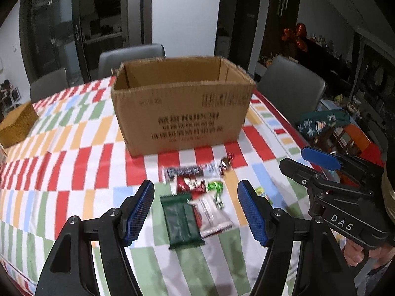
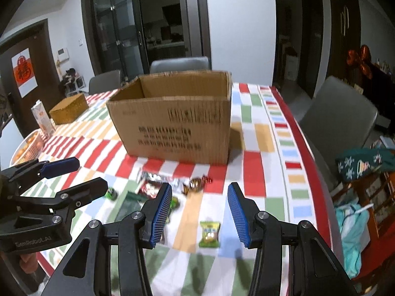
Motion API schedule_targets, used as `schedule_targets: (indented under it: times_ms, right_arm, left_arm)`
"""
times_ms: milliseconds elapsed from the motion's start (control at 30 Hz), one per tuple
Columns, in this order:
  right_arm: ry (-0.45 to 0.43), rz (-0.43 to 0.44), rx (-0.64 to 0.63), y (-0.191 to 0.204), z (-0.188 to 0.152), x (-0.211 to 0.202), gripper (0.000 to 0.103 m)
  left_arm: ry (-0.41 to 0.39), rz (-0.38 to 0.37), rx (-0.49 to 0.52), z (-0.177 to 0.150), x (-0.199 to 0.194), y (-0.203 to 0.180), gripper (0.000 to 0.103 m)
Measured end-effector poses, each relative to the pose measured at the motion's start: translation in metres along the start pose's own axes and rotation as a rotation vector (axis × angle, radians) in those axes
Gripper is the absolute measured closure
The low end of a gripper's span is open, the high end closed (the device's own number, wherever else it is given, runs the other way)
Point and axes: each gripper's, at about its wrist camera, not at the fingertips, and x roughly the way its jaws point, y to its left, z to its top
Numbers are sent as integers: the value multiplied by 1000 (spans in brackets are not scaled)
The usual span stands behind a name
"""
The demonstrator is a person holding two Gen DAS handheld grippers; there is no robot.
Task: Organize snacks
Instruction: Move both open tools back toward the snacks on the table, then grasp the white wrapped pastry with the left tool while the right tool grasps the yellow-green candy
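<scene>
An open cardboard box (image 1: 181, 106) (image 2: 172, 120) stands on the checked tablecloth (image 1: 74, 162). In front of it lies a small heap of snacks: a dark green packet (image 1: 184, 222), a white packet (image 1: 212, 215), a red packet (image 1: 191, 185), a long dark bar (image 1: 190, 171) and a twisted candy (image 1: 226, 162) (image 2: 196, 183). My left gripper (image 1: 197, 212) hovers open over the heap, with the green packet between its blue pads and untouched. My right gripper (image 2: 200, 212) hangs open above a lone green-yellow snack packet (image 2: 209, 230). Each gripper shows at the edge of the other's view.
A woven basket (image 2: 69, 108), a carton (image 2: 42, 119) and a bowl of oranges (image 2: 26, 148) sit at the table's left end. Grey chairs (image 1: 293, 86) stand around the table. Bags and clutter (image 2: 363, 165) lie on the floor beyond the table's right edge.
</scene>
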Motion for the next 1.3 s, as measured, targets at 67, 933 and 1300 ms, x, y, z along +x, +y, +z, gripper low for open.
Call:
schedule_targets:
  times_ms: [67,933,1300]
  right_arm:
    - [23,3,9,-2,-8,5,55]
    - [211,2,59,-17,-54,60,55]
    - [238,0,73,-19,-55,76,57]
  left_arm:
    - [25,-3,1,-6,7,-1,34]
    - [212,-65,-47,-30,84,-3,48]
    - [252,-62,-67,-28,107,-1,59]
